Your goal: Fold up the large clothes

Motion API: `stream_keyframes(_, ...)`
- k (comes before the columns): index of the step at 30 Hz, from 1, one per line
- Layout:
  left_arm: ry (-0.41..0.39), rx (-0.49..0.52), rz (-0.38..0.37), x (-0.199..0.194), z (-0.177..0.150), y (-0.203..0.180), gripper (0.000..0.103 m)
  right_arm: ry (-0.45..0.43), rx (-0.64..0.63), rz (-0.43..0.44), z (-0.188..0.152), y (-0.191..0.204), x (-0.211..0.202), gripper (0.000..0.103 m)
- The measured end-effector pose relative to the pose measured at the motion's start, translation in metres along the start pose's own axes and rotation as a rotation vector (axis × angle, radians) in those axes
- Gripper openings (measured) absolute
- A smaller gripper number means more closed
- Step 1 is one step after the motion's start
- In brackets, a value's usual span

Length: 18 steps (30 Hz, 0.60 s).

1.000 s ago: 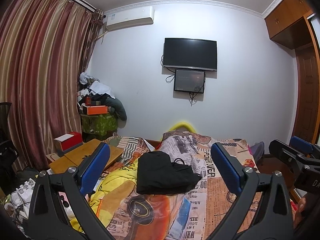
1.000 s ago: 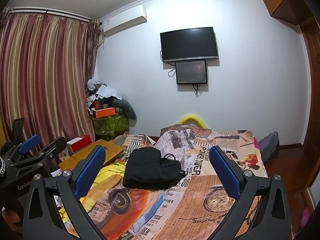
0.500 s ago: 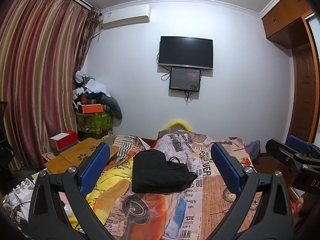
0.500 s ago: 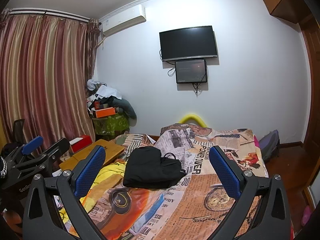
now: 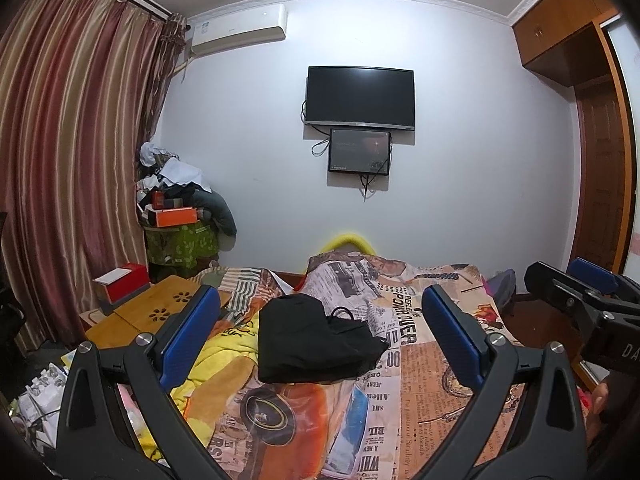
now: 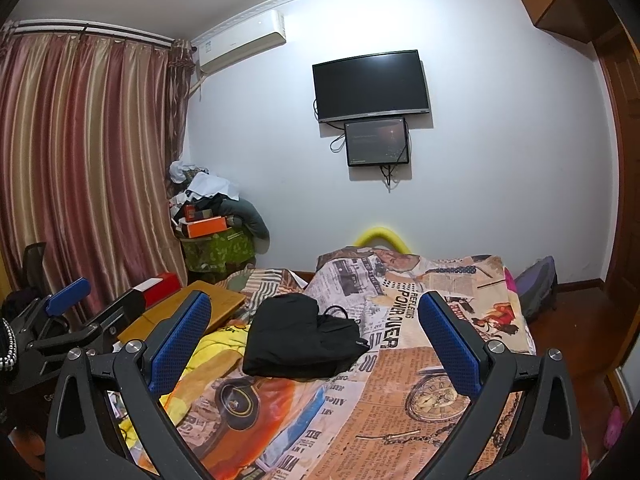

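Left wrist view first: the left gripper (image 5: 318, 330) is held level above the bed, blue pads spread wide with nothing between them. The black garment (image 5: 316, 340) lies bundled on the newspaper-print bedspread (image 5: 424, 360), ahead of the claw and framed between the two pads; its folds are too dark to read, and a thin loop pokes up at its far edge. Off to the claw's right, the right gripper (image 5: 588, 300) enters, cut off by the frame edge.

Right wrist view: the right gripper (image 6: 314, 330) is also level, pads wide apart, gripping nothing. The garment (image 6: 300, 338) sits ahead, slightly toward the left pad. The left gripper (image 6: 66, 306) shows at far left, partly cropped, apparently spread.
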State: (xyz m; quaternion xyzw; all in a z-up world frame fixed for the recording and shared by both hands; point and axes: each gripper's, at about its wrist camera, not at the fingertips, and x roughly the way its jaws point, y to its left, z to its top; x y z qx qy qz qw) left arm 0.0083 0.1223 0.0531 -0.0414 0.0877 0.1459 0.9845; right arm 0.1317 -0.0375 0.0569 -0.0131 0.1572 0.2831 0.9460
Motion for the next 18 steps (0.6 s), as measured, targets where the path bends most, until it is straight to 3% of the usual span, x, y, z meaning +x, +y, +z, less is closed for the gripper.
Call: stream_keyframes(18, 0.002, -0.015, 0.008, -0.0004, 0.0018, 0.0043, 0.101, 0.016, 0.004, -0.003, -0.0023, 0.0003, 0.0041, 0.103)
